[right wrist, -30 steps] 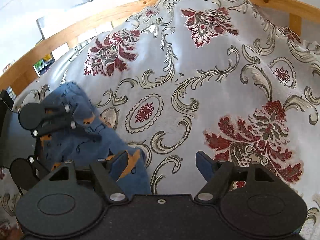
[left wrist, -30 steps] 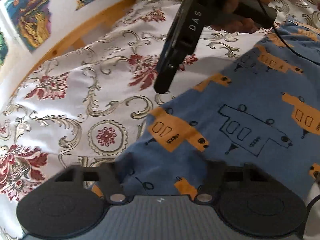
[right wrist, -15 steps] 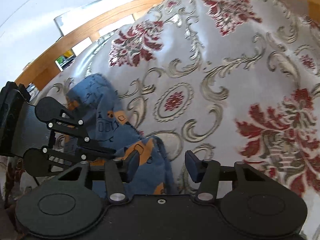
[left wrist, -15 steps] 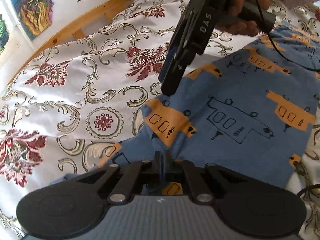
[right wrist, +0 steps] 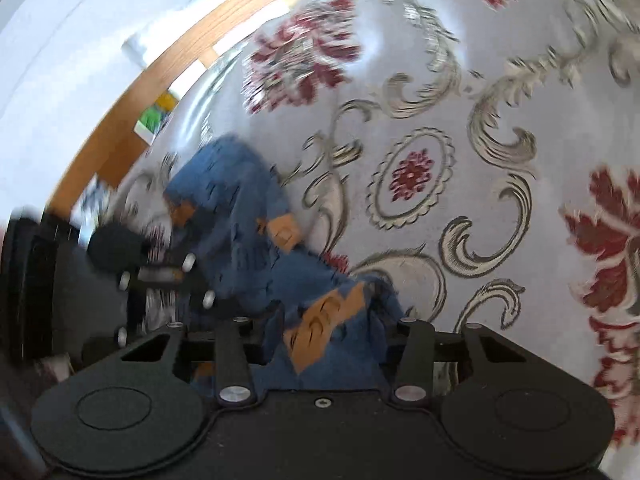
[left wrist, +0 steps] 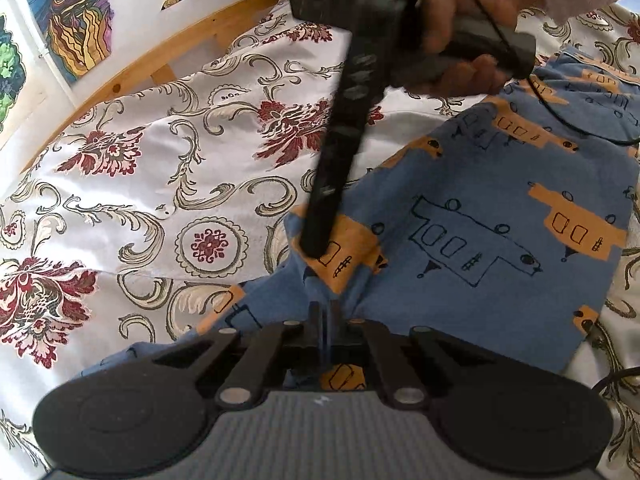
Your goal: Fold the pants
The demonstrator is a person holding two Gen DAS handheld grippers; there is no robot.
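- The left tool is pressed together on a raised ridge of the blue pants, fabric pinched between its fingers
- The pants, printed with orange blocks, lie on the bed, spread over its flowered cover, well in from the wooden bed frame
- The right tool angles steeply down onto an orange patch near the pants' edge; its fingers stand apart with bunched fabric between them, not pressed on it
- A hand grips the right tool's handle from above, knuckles bent, a cable trailing across the pants
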